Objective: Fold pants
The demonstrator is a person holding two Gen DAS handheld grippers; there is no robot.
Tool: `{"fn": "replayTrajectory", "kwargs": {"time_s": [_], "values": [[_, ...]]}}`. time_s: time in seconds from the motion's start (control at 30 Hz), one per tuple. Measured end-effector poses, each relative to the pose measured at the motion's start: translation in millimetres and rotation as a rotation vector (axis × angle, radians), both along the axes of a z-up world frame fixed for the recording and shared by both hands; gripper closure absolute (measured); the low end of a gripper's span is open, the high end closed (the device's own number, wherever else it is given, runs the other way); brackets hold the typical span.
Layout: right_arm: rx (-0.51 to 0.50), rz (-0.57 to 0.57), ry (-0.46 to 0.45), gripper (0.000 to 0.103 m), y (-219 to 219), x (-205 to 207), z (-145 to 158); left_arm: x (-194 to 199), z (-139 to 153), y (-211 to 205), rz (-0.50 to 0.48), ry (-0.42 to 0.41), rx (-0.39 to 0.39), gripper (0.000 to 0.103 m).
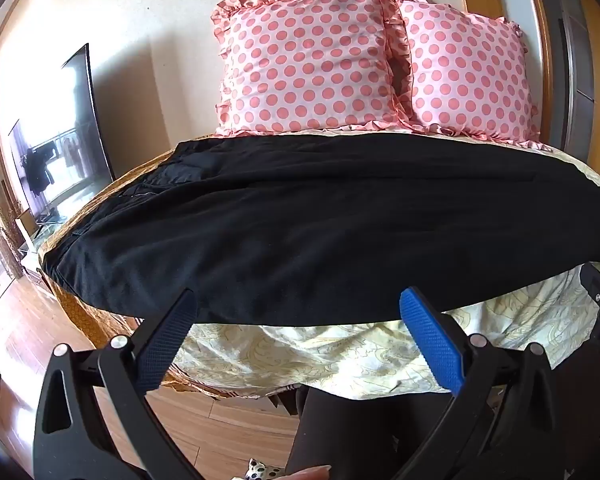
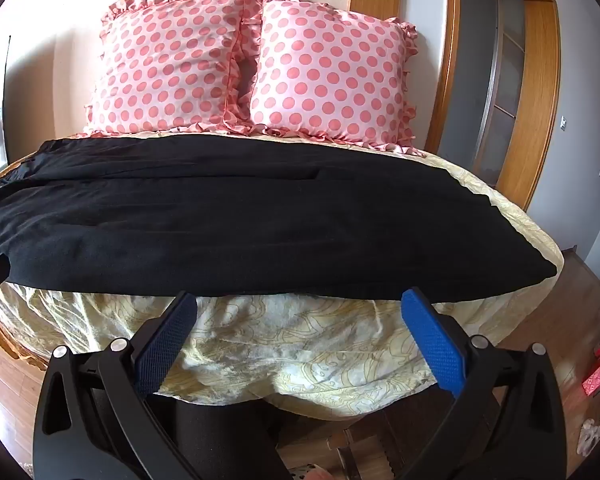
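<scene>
Black pants [image 1: 300, 220] lie flat across the bed, waistband at the left, legs running to the right; in the right wrist view the pants [image 2: 240, 232] end near the bed's right edge. My left gripper [image 1: 298, 304] stands open just short of the pants' near edge, with nothing between its blue pads. My right gripper [image 2: 298, 306] is open too, wide, hovering at the near hem over the pale sheet. Neither touches the cloth.
The bed [image 1: 340, 356] has a pale yellow patterned sheet [image 2: 300, 344] hanging over its front. Two pink polka-dot pillows [image 1: 308, 60] [image 2: 332, 76] lean on the wall behind. A television [image 1: 64, 136] stands left. A person's dark-clothed legs [image 1: 372, 432] are below; wooden floor around.
</scene>
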State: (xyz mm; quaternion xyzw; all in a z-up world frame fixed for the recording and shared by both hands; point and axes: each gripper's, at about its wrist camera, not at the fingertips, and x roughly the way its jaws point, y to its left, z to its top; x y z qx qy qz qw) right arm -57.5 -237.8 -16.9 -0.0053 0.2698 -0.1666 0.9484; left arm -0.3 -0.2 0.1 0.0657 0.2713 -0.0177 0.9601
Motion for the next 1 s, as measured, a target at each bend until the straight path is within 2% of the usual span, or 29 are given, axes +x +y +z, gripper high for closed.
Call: {"fn": "replayTrajectory", "kwargs": {"time_s": [1.0], "values": [[0.002, -0.006, 0.008, 0.001, -3.0, 2.7, -0.9, -1.4, -8.0, -7.6, -0.013, 0.019, 0.004, 0.002]]}}
